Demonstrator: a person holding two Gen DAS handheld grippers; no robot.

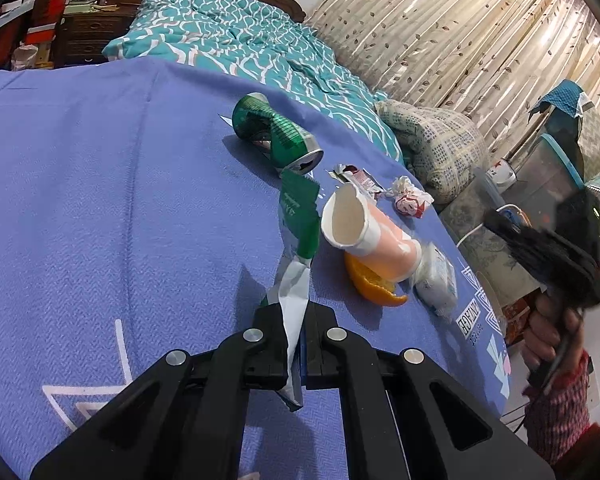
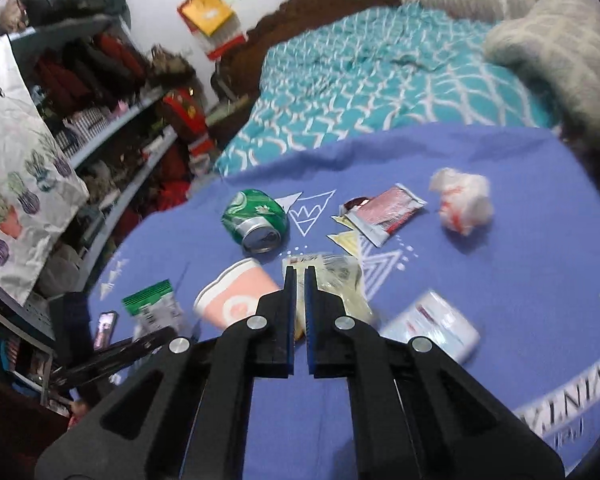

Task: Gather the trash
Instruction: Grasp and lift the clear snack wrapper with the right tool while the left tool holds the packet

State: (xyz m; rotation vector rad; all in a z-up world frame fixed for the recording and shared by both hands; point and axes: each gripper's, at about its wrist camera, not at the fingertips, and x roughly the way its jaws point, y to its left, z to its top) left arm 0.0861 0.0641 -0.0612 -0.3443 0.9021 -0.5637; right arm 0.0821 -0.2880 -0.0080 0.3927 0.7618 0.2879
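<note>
Trash lies on a blue cloth: a crushed green can, a pink and white paper cup on its side over an orange peel, a white tissue pack, a red sachet and a crumpled wrapper. My left gripper is shut on a green and white wrapper. My right gripper has its jaws together on the edge of a clear plastic wrapper, above the cup. In the left wrist view it shows blurred past the cloth's right edge.
A bed with a teal quilt lies behind the cloth. Cluttered shelves stand at the left. A grey cushion and a clear plastic container sit to the right. A hand holds the right gripper's handle.
</note>
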